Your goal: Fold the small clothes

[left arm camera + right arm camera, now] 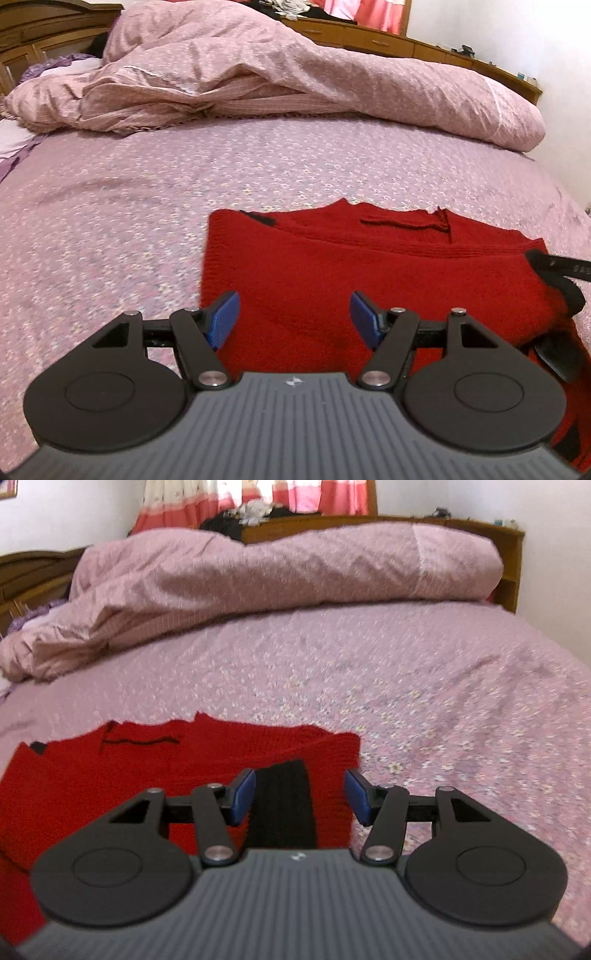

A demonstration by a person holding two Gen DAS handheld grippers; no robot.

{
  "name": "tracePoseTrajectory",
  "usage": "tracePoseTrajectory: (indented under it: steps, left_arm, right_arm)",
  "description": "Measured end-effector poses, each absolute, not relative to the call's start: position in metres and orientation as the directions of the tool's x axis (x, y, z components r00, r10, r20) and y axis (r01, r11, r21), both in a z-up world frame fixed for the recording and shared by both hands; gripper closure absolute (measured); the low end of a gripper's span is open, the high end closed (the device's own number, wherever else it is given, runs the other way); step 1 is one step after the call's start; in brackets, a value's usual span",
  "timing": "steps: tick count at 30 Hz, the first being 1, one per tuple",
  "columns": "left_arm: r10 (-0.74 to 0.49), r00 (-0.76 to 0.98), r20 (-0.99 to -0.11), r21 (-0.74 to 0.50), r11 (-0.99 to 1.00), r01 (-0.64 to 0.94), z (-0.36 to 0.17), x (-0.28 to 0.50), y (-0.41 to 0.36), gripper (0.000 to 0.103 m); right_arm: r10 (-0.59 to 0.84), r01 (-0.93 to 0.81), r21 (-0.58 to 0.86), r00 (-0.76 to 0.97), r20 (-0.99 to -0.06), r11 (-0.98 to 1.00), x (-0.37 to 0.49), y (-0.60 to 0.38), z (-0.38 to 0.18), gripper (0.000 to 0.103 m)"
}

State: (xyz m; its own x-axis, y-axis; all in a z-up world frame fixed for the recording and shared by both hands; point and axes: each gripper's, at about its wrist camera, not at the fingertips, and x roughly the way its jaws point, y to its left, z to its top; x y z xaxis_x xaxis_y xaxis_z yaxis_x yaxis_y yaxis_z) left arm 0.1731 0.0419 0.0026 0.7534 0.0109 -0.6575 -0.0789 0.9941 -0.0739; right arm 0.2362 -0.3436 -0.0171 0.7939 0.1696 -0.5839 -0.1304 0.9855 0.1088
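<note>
A red knit garment [332, 280] lies flat on the bed, its far edge ragged and a loose red thread lying across its top. My left gripper [294, 319] hovers over the garment's near left part, open, with only red knit showing between its blue pads [225, 319]. In the right wrist view the same garment [110, 775] fills the lower left. A black knit band [284, 805] at its right edge lies below the gap of my right gripper [300, 797]. That gripper is open and its pads [356, 799] stand clear of the band.
The lilac flowered sheet [110, 229] spreads left of and beyond the garment, and to its right [461, 720]. A bunched pink quilt [258, 74] lies along the far side before the wooden headboard [509, 554]. Black hardware [554, 266] shows at the right edge.
</note>
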Motion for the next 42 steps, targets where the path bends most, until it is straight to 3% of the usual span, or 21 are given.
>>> tracePoseTrajectory:
  steps: [2, 4, 5, 6, 11, 14, 19, 22, 26, 30, 37, 42]
  left_arm:
    - [0.010, 0.749, -0.662, -0.072, 0.995, -0.076, -0.001, 0.179, 0.040, 0.031]
    - [0.007, 0.746, -0.666, -0.075, 0.994, -0.077, -0.006, 0.182, 0.040, 0.031]
    - [0.004, 0.746, -0.666, -0.079, 0.994, -0.076, -0.007, 0.183, 0.040, 0.032]
    - [-0.001, 0.749, -0.662, -0.086, 0.994, -0.074, -0.009, 0.184, 0.040, 0.032]
    - [0.002, 0.773, -0.635, -0.070, 0.996, -0.060, -0.011, 0.189, 0.036, 0.031]
    - [0.019, 0.772, -0.636, -0.050, 0.997, -0.065, -0.016, 0.201, 0.034, 0.031]
    - [0.086, 0.761, -0.643, 0.050, 0.996, -0.070, -0.035, 0.220, 0.031, 0.031]
    - [0.099, 0.769, -0.632, 0.084, 0.995, -0.059, -0.038, 0.223, 0.028, 0.030]
    - [0.088, 0.765, -0.638, 0.067, 0.996, -0.058, -0.036, 0.224, 0.033, 0.030]
    - [0.082, 0.770, -0.633, 0.059, 0.997, -0.058, -0.023, 0.214, 0.037, 0.030]
    - [0.066, 0.764, -0.642, 0.055, 0.998, -0.041, -0.009, 0.188, 0.044, 0.030]
    - [0.119, 0.728, -0.675, 0.085, 0.993, -0.083, -0.028, 0.193, 0.047, 0.028]
  right_arm:
    - [0.176, -0.141, 0.105, 0.770, -0.614, 0.984, 0.244, -0.342, -0.024, 0.047]
    - [0.209, -0.170, 0.123, 0.760, -0.615, 0.978, 0.242, -0.341, -0.027, 0.065]
    - [0.242, -0.194, 0.145, 0.755, -0.609, 0.970, 0.240, -0.341, -0.026, 0.083]
    - [0.256, -0.206, 0.152, 0.762, -0.595, 0.967, 0.235, -0.341, -0.024, 0.090]
    - [0.226, -0.190, 0.123, 0.840, -0.493, 0.974, 0.218, -0.340, -0.003, 0.091]
    - [0.160, -0.131, 0.094, 0.864, -0.477, 0.987, 0.226, -0.342, -0.002, 0.091]
    - [0.113, -0.096, 0.060, 0.826, -0.552, 0.994, 0.245, -0.338, -0.030, 0.090]
    - [0.101, -0.087, 0.050, 0.833, -0.543, 0.995, 0.247, -0.339, -0.037, 0.085]
    - [0.133, -0.086, 0.110, 0.820, -0.557, 0.990, 0.246, -0.349, -0.024, 0.079]
    - [0.132, -0.055, 0.155, 0.826, -0.547, 0.986, 0.236, -0.364, -0.010, 0.078]
    - [0.218, -0.146, 0.178, 0.829, -0.514, 0.973, 0.191, -0.363, 0.009, 0.077]
    - [0.195, -0.167, 0.103, 0.762, -0.617, 0.981, 0.194, -0.346, -0.021, 0.079]
